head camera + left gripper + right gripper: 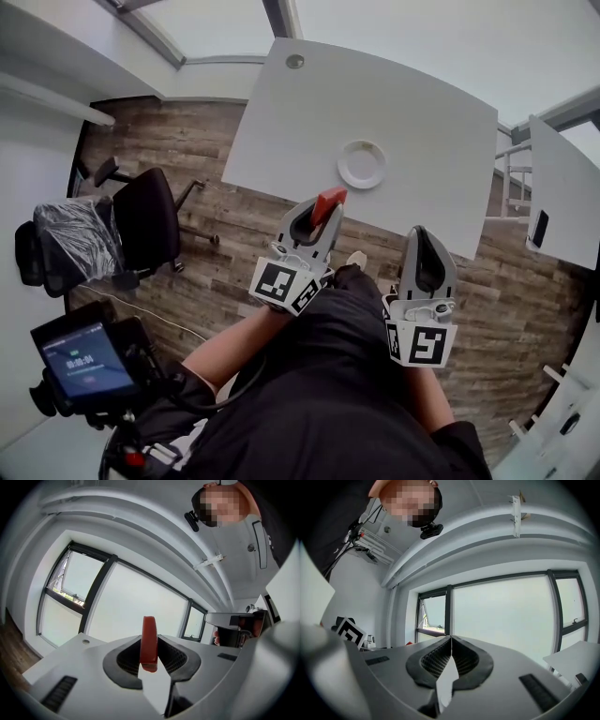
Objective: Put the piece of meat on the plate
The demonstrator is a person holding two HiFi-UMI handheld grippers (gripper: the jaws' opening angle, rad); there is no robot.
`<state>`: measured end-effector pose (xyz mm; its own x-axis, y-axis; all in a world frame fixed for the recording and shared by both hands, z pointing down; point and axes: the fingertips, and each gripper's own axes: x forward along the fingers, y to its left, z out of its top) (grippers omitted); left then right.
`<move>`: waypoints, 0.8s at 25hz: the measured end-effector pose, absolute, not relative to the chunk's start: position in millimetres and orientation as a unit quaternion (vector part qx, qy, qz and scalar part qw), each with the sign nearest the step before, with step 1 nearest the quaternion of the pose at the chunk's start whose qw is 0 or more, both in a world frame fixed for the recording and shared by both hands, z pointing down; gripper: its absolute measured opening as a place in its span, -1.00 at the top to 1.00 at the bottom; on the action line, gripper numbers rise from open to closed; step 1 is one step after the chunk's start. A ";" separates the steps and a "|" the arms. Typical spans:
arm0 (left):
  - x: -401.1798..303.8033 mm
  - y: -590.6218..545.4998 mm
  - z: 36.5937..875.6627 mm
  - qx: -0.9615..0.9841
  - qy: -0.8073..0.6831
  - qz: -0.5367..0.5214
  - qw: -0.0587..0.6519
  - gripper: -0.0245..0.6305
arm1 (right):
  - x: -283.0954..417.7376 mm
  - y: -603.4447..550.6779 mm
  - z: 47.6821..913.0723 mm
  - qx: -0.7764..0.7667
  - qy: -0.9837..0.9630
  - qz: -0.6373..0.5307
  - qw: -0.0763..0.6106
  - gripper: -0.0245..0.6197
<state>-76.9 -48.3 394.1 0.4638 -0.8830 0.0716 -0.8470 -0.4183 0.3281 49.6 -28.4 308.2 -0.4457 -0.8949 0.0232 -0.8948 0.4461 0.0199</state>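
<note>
Red piece of meat (329,202), pinched at the jaw tips of the left gripper (322,214), hovers short of the table (412,112), plate (362,165) at 1 o'clock; right gripper (418,232) is closed on nothing; so shallow a pinch may drop it onto the floor (169,141) in transit.

A person in dark clothing stands at a white rectangular table (412,112) that bears a small round white plate (362,164). The left gripper (322,212), grey with a marker cube, points at the table's near edge and pinches a flat red piece of meat (330,200), which sticks out of its tip short of the plate. The right gripper (419,232) hangs beside it over the wood-plank floor (159,141), tips drawn together. A black office chair (145,220) stands off to the left.
</note>
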 end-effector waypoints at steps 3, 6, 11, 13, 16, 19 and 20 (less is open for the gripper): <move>-72.3 -55.1 399.3 0.842 -0.512 -0.050 0.164 0.63 | 51.7 -32.0 303.0 0.525 -0.851 -0.007 0.010 0.90; -67.4 -60.1 404.9 0.842 -0.512 -0.043 0.167 0.63 | 53.2 -33.6 298.8 0.522 -0.853 -0.010 0.007 0.90; -58.2 -76.3 421.2 0.838 -0.515 -0.026 0.180 0.63 | 62.9 -44.3 298.0 0.523 -0.852 -0.013 0.005 0.90; -62.9 -72.1 423.2 0.836 -0.517 -0.024 0.184 0.63 | 60.8 -39.9 295.3 0.525 -0.851 -0.015 0.004 0.90; -65.8 -71.0 426.1 0.834 -0.516 -0.022 0.192 0.63 | 58.5 -38.7 293.5 0.527 -0.850 -0.018 0.004 0.90; -54.4 -93.3 439.3 0.832 -0.516 -0.009 0.202 0.63 | 66.7 -62.2 299.8 0.525 -0.851 -0.009 0.005 0.90; -49.9 -102.8 445.3 0.831 -0.516 -0.004 0.205 0.63 | 69.7 -71.7 302.7 0.524 -0.852 -0.006 0.006 0.90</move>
<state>-49.9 -102.8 445.3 0.4667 -0.8601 0.2059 -0.8571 -0.3824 0.3453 69.7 -71.7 302.7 -0.4514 -0.8923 0.0031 -0.8921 0.4514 0.0169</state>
